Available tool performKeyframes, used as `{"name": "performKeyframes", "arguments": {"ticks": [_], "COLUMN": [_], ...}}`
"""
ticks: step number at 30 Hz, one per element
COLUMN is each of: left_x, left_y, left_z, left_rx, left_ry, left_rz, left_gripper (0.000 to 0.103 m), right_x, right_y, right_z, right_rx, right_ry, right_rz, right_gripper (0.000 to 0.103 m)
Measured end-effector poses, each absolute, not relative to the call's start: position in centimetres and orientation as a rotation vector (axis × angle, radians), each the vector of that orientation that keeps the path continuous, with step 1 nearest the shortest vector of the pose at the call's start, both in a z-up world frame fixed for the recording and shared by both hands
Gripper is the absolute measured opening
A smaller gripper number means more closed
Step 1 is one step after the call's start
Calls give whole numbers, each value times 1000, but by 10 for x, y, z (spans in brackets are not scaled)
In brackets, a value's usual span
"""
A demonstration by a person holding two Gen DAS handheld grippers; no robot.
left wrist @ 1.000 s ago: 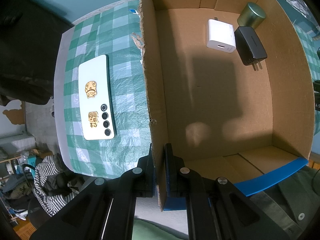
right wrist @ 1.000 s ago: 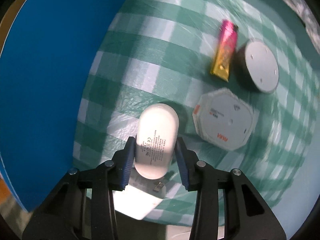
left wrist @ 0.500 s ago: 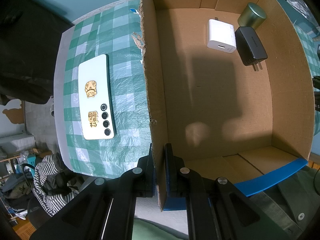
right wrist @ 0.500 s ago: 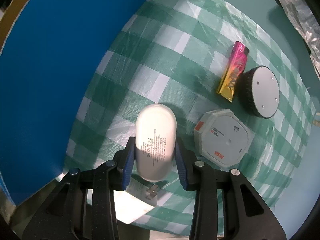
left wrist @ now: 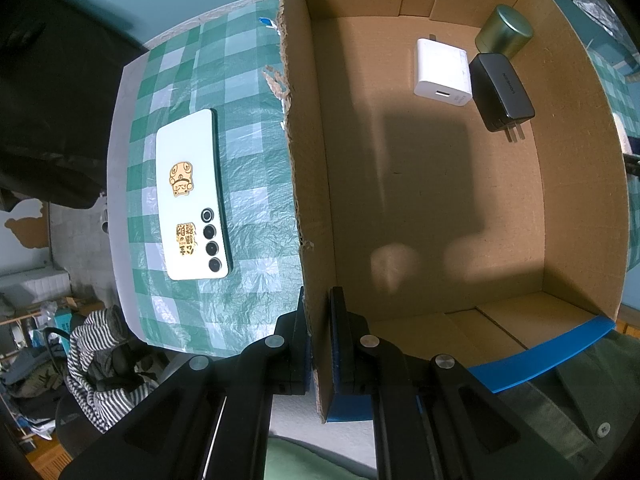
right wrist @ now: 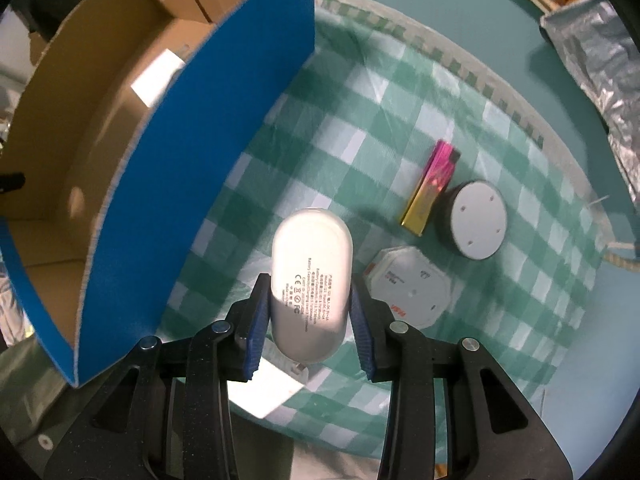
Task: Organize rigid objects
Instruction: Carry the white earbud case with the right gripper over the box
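Right wrist: white power bank [right wrist: 310,280] clamped between right tongs [right wrist: 308,312], seemingly lifted.

1. The white power bank [right wrist: 310,280] covers part of the octagonal white puck [right wrist: 408,286] at 3 o'clock; its own near end sits behind the right hand-held gripper [right wrist: 308,320].
2. The box's [right wrist: 192,128] blue wall hides most of its inside; a white item there is blurred.
3. Power bank print is too small to read.
4. The crinkled silver bag [right wrist: 592,40] is cut off at 2 o'clock.
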State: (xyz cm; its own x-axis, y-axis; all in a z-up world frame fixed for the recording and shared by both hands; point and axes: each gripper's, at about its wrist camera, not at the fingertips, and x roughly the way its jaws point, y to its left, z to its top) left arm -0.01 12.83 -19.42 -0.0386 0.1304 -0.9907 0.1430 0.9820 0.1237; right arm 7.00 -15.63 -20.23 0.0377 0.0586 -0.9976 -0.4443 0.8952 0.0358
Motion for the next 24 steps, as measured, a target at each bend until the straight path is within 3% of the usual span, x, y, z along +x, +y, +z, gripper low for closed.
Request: {"name": "performKeyframes", "arguments": {"ticks": [24], "left_x": [2], "left_y": [128], "left_z": [-193], "left_rx": [211], "left_ry": [1614], "left_rz": [-10], "left_gripper": [7], "right_x": [85], "right_y": [-95], "right_z": [-125], "right_rx": [-381], "right_ry": [1353], "right_rz": [530], "right_gripper": [37]}}
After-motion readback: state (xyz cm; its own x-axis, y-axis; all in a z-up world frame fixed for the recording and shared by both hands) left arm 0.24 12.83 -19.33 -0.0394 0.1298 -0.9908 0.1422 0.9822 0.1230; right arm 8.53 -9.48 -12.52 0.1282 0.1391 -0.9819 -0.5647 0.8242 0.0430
